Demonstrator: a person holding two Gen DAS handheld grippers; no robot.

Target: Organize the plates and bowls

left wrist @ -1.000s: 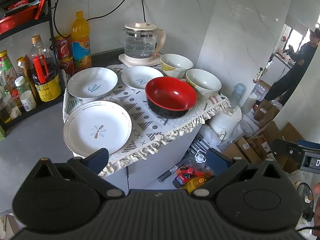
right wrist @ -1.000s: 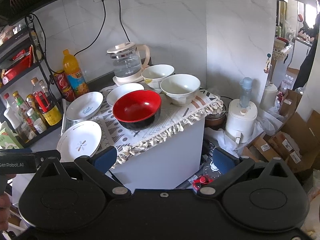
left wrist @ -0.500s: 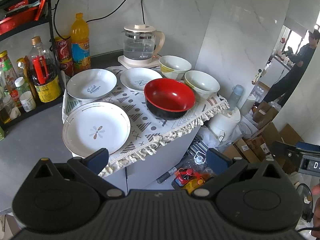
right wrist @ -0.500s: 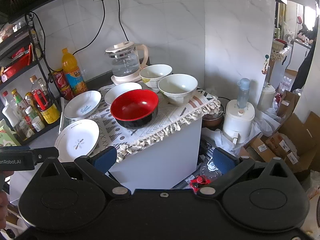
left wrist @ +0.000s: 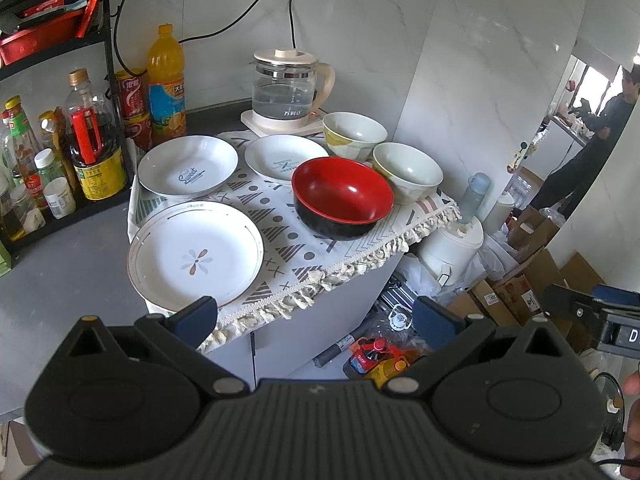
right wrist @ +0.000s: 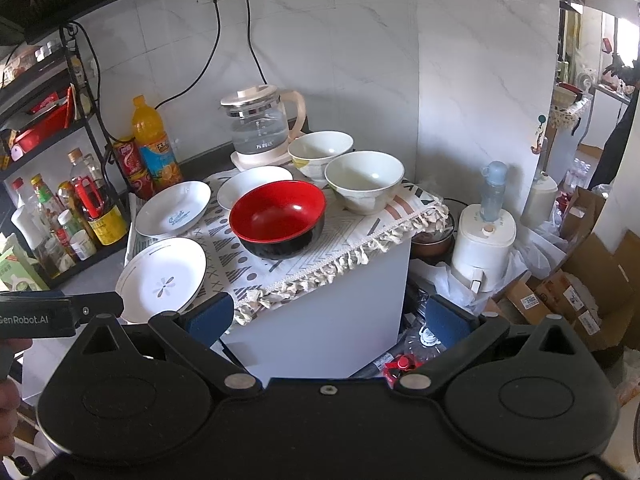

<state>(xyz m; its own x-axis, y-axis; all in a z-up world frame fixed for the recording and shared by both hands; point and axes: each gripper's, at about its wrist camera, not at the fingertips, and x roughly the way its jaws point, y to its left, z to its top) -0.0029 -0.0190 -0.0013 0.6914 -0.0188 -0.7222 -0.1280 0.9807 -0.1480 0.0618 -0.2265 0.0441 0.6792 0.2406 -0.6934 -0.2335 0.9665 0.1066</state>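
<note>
From the left wrist we're looking down on a small white table [left wrist: 344,312] covered by a patterned, fringed cloth [left wrist: 288,240]. Our left gripper [left wrist: 314,314] is spread wide with nothing between its blue-padded fingers, held short of the table's near edge. Closest to us lies the flower plate [left wrist: 195,254], overhanging the near left corner of the cloth. Behind it sits the Sweet plate [left wrist: 188,170], and to the right of that a third white plate [left wrist: 286,162], partly hidden by the red bowl [left wrist: 342,196] — red inside, black outside, upright in the middle of the cloth. Two pale bowls stand at the far right: the cream bowl [left wrist: 408,172] just beside the red one, and the patterned bowl [left wrist: 354,134] behind it, next to a glass kettle [left wrist: 286,92]. Bottles crowd a black shelf [left wrist: 60,208] on the left, and boxes litter the floor on the right.

Over to the right wrist — our right gripper [right wrist: 328,318] is likewise wide apart and empty, hanging in front of the table [right wrist: 320,332] and below its top. From here the red bowl [right wrist: 278,218] sits centre, the cream bowl [right wrist: 364,180] to its right and the patterned bowl [right wrist: 320,152] behind that. The flower plate [right wrist: 162,278], the Sweet plate [right wrist: 174,208] and the third white plate [right wrist: 252,184] line the left side. The other gripper's body pokes in at the left edge, a hand [right wrist: 8,396] behind it.
</note>
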